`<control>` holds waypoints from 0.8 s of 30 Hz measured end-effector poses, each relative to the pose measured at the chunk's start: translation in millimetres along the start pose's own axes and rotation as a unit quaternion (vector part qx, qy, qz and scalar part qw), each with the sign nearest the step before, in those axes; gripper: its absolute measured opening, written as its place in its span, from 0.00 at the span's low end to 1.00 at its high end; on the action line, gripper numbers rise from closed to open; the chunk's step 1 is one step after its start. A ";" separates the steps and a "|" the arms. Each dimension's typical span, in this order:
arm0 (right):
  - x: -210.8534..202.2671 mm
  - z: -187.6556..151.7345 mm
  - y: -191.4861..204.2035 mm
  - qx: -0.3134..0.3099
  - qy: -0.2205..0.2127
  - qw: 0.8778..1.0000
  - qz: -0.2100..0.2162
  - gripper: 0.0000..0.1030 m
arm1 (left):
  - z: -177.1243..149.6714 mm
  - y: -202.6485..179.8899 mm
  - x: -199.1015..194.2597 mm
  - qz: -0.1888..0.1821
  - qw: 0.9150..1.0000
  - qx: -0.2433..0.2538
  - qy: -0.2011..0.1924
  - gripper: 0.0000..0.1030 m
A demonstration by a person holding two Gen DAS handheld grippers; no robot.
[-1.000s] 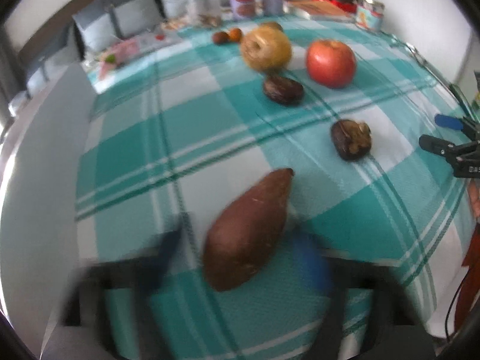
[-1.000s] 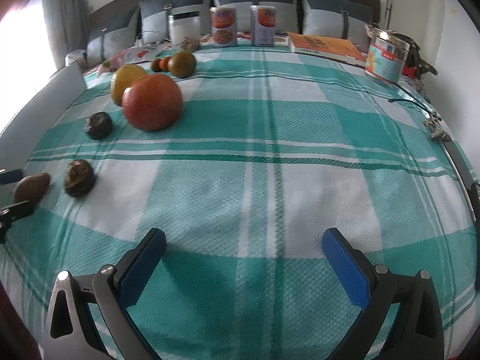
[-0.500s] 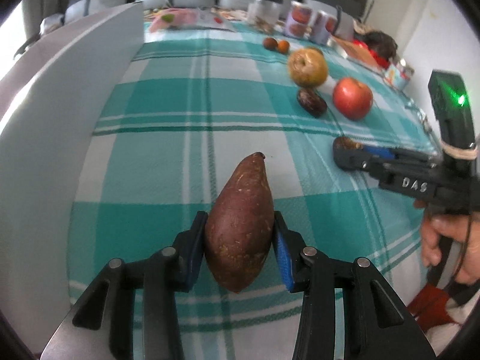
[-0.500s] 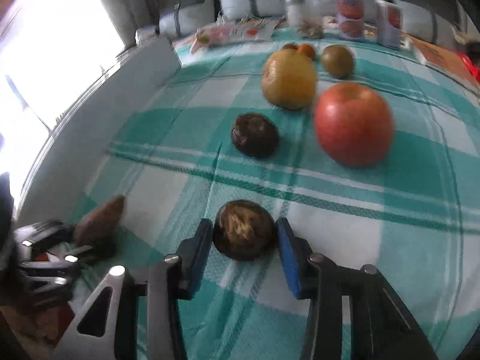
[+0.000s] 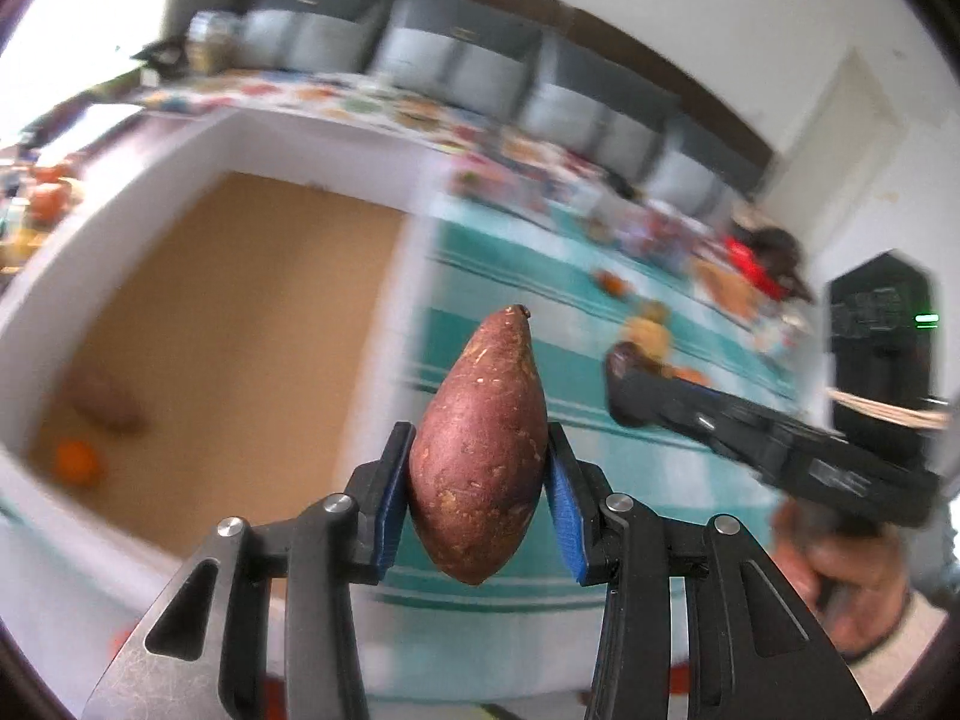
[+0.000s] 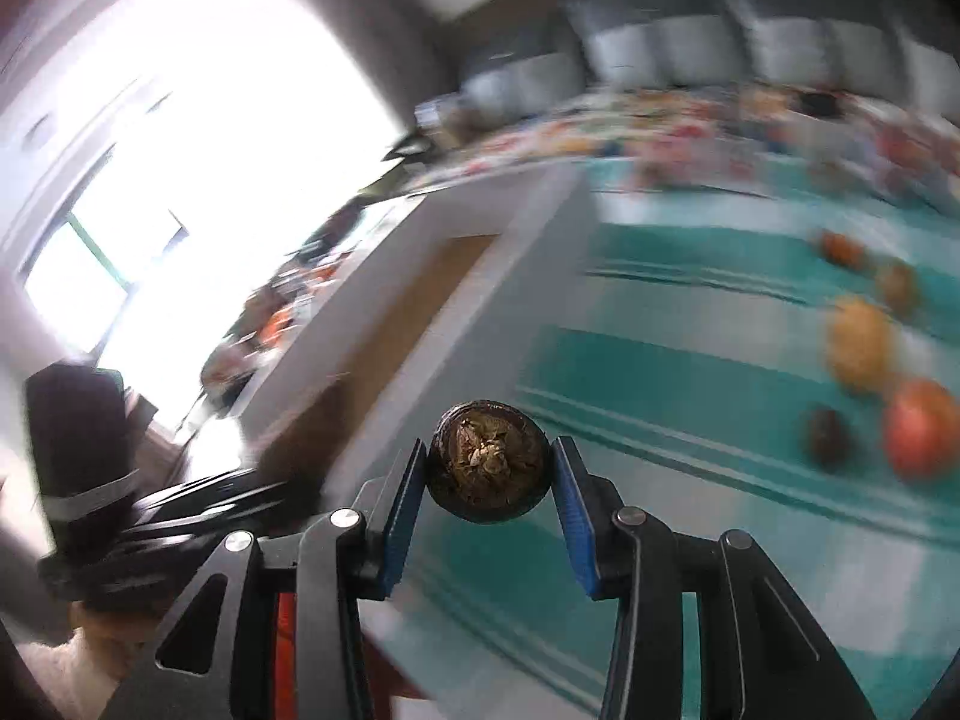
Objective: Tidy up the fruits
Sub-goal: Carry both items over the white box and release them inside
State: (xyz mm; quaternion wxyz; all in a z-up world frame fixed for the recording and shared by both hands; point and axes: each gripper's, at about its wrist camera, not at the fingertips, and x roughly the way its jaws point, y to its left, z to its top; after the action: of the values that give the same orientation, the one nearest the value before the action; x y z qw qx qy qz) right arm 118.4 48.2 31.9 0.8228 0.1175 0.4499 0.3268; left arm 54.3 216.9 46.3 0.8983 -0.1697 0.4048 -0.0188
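Note:
My left gripper (image 5: 478,501) is shut on a reddish-brown sweet potato (image 5: 480,450) and holds it in the air, near the white box (image 5: 198,324) with a brown bottom. In the box lie another sweet potato (image 5: 105,402) and an orange fruit (image 5: 75,462). My right gripper (image 6: 487,495) is shut on a dark round wrinkled fruit (image 6: 487,461), lifted above the teal checked cloth (image 6: 690,420). The right gripper also shows in the left wrist view (image 5: 624,375). A red apple (image 6: 921,429), a yellow fruit (image 6: 858,342) and a dark fruit (image 6: 828,435) lie on the cloth.
The white box (image 6: 480,276) stands left of the cloth. Small orange fruits (image 6: 843,249) and blurred tins and packets lie at the far edge. Grey cushions (image 5: 456,54) line the back wall. A bright window (image 6: 180,180) is at the left.
Both grippers have lifted their loads off the cloth and swung left toward the white box. The views are blurred by the motion.

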 end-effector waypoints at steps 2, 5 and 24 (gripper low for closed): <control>26.1 6.4 28.8 -0.021 0.015 1.000 0.018 0.41 | 2.7 29.5 4.2 0.050 0.999 -0.018 0.000 0.41; 74.4 11.1 67.0 -0.064 0.043 0.997 0.011 0.42 | -2.5 63.6 18.3 0.116 0.992 -0.037 0.014 0.41; 45.3 -4.2 54.6 -0.077 0.002 0.996 -0.044 0.76 | -16.0 61.5 -1.3 0.139 0.987 -0.068 -0.034 0.74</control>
State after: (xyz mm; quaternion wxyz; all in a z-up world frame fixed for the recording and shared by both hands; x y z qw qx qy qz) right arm 108.7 118.4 26.1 0.8418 0.0334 0.4301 0.3244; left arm 35.2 270.4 17.7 0.8917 -0.1731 0.3942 0.1393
